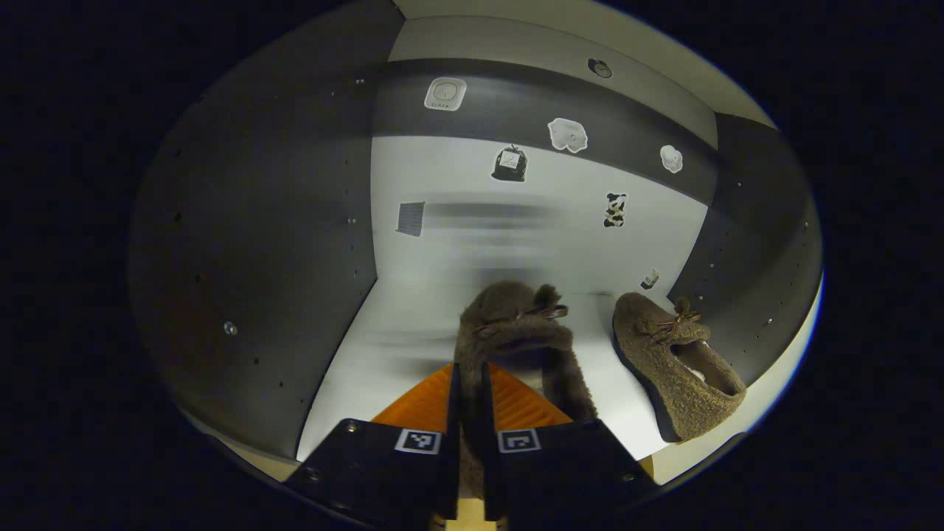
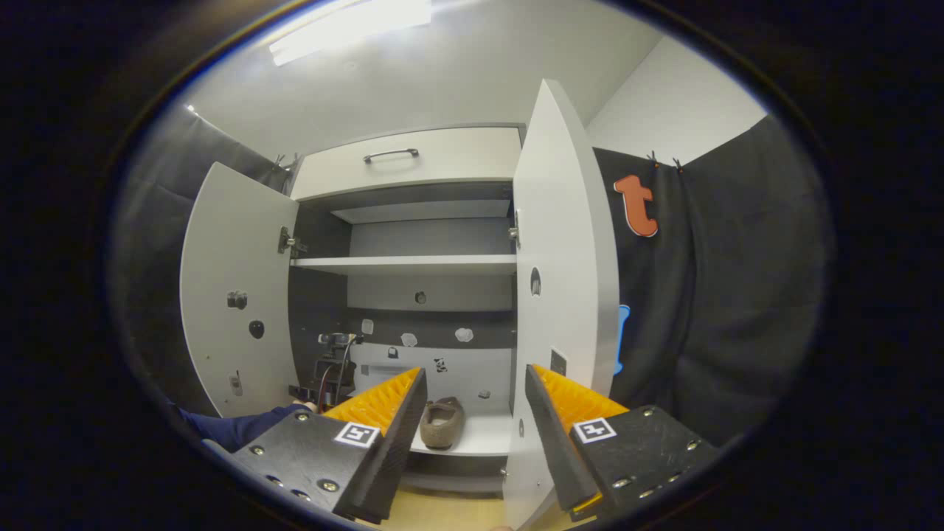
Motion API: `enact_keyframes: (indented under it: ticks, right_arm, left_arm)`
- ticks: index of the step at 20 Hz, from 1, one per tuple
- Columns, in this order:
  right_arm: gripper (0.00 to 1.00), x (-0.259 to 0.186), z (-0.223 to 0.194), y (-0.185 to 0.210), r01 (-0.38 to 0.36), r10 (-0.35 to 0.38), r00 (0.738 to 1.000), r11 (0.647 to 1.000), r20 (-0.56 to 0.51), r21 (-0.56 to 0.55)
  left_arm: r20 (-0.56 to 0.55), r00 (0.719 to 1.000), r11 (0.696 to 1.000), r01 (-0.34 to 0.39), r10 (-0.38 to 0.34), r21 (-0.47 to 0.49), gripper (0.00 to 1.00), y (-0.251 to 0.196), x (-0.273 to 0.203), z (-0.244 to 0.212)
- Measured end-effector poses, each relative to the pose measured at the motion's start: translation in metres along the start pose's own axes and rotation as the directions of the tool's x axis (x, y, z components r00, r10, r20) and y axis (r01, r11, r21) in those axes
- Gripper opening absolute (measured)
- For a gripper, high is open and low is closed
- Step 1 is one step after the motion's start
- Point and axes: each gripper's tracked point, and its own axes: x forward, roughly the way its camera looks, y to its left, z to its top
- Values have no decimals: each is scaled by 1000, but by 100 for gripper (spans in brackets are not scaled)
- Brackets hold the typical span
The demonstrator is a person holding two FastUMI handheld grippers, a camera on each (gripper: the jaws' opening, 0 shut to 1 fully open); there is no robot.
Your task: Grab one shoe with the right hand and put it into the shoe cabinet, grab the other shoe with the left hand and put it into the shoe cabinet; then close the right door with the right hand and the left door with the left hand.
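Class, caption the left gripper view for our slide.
Left gripper holds a shoe inside the cabinet beside its mate.

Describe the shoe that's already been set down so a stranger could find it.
Look at the shoe cabinet's bottom shelf. Two fuzzy brown shoes are there; it's the free shoe on its own near the right wall, while the held shoe is pinched in the left gripper.

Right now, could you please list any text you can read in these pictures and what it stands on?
No text is readable.
Rounded sticker on the cabinet back wall: small print, too blurred.
Other stickers: pictures, no legible words.
Square marker: pattern, no words.
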Motion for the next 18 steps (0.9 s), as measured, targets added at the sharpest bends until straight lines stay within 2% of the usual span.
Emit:
enact_keyframes:
  ticks: [1, 3, 4, 5, 6, 8, 10, 13, 18]
  right_arm:
    - [80, 2, -1, 1, -4, 4, 1000, 1000, -3, 1]
    - [80, 5, -2, 5, -12, 12, 1000, 1000, -7, 4]
    - [80, 7, -3, 7, -18, 18, 1000, 1000, -7, 7]
    - [80, 9, -3, 9, -23, 23, 1000, 1000, -8, 10]
    - [80, 11, -3, 11, -29, 29, 1000, 1000, -10, 12]
    - [80, 15, -4, 14, -41, 41, 999, 999, -13, 18]
    - [77, 18, -4, 19, -54, 55, 998, 998, -16, 21]
    - [80, 22, -4, 26, -79, 80, 997, 996, -16, 30]
    - [80, 25, -2, 36, -116, 117, 993, 992, -10, 42]
  left_arm:
    - [-2, 1000, 1000, -8, 9, 19, 17, 2, 0, 0]
    - [-9, 999, 998, -41, 42, 52, 47, 10, -4, 0]
    - [1, 999, 997, -54, 54, 57, 55, 13, -7, 3]
    - [12, 998, 997, -57, 56, 56, 70, 15, -10, 7]
    - [24, 999, 998, -47, 46, 51, 74, 13, -15, 9]
    - [57, 997, 996, -50, 45, 78, 93, 11, -29, 19]
    - [116, 993, 994, -40, 28, 103, 94, 5, -48, 37]
    - [193, 981, 991, -24, -2, 133, 93, -5, -83, 60]
    - [306, 951, 993, 11, -48, 121, 93, -19, -153, 94]
